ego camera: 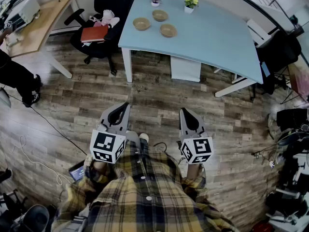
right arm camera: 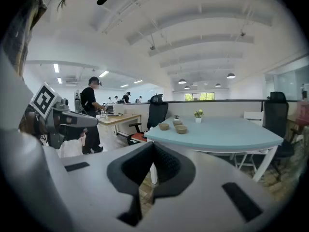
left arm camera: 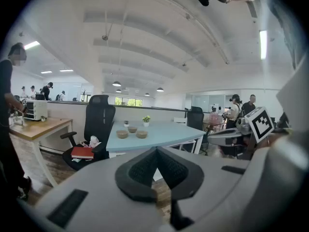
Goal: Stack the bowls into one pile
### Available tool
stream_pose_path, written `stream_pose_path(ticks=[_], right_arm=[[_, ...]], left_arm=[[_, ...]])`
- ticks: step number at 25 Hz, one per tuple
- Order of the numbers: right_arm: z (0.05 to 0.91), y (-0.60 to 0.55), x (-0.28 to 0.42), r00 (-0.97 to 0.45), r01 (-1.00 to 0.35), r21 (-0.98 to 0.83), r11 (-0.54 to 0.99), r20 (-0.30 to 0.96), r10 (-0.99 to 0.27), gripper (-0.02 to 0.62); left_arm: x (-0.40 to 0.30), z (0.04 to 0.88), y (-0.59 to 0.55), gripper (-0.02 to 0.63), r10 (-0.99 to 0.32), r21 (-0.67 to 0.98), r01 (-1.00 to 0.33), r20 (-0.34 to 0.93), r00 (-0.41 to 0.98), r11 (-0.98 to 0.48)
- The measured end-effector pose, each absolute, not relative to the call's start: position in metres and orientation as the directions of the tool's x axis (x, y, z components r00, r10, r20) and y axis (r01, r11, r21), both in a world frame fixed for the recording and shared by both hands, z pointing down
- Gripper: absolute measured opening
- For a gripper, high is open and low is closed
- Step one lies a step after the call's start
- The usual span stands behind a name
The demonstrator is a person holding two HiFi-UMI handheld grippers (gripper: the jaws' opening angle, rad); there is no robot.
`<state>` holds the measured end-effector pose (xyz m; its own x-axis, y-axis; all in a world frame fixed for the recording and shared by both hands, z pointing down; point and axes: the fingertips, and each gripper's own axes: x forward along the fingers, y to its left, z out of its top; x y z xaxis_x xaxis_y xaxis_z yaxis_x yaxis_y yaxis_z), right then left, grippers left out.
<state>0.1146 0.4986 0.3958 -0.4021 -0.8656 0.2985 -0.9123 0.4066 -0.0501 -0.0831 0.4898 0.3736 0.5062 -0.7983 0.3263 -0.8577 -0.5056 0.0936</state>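
Bowls (ego camera: 160, 15): three, separate, unstacked, at left end of tabletop (ego camera: 217, 37), well apart from both grippers
Handling, judged: rigid, light, smooth, may slip or chip
Grasp point: rim, one jaw inside, one outside
Left hand-held gripper (ego camera: 124, 106), right hand-held gripper (ego camera: 185, 113): jaws together, empty, over floor (ego camera: 159, 95)
Potted plants (ego camera: 191, 4): two

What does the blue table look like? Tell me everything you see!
The table has a smooth pale blue top with rounded corners and white legs, and stands on the wooden floor. Near one end sit three brown bowls, apart from each other, and two small potted plants. A black chair stands close beside that end.
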Motion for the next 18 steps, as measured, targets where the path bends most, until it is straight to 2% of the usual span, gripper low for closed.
stream_pose_path(ticks=[5,7,9,18], right_arm=[[0.395,0.501,0.115,-0.414,-0.91,-0.098,0.403,0.269,-0.87,0.006],[0.396,0.498,0.113,-0.408,-0.913,-0.117,0.391,0.263,-0.874,0.035],[0.398,0.494,0.11,-0.411,-0.912,-0.136,0.388,0.264,-0.873,0.087],[0.413,0.426,0.107,-0.404,-0.914,-0.178,0.365,0.29,-0.868,0.166]], left_arm=[[-0.089,0.375,0.492,-0.009,-0.808,0.122,-0.864,0.312,0.5,-0.488],[-0.095,0.378,0.489,-0.009,-0.812,0.142,-0.868,0.31,0.495,-0.475],[-0.102,0.383,0.482,0.04,-0.814,0.156,-0.871,0.312,0.491,-0.466],[-0.113,0.394,0.406,0.132,-0.812,0.166,-0.867,0.306,0.498,-0.47]])
